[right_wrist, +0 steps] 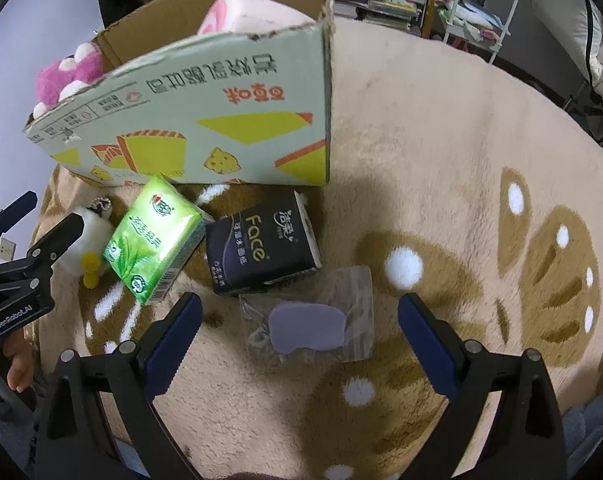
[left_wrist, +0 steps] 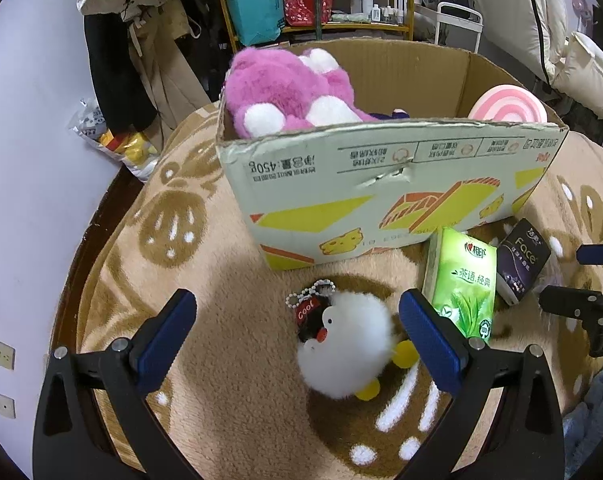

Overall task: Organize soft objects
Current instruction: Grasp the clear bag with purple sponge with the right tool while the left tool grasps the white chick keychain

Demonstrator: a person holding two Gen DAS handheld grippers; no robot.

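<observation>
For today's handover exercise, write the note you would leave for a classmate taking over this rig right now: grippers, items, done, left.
Left gripper: open, empty, straddling the white fluffy keychain toy on the blanket.
Right gripper: open, empty, over the bagged purple pad.
Done: pink plush and pink swirl cushion are in the cardboard box.
Left: the keychain toy, green tissue pack, black tissue pack and bagged pad all lie on the blanket in front of the box.
</observation>
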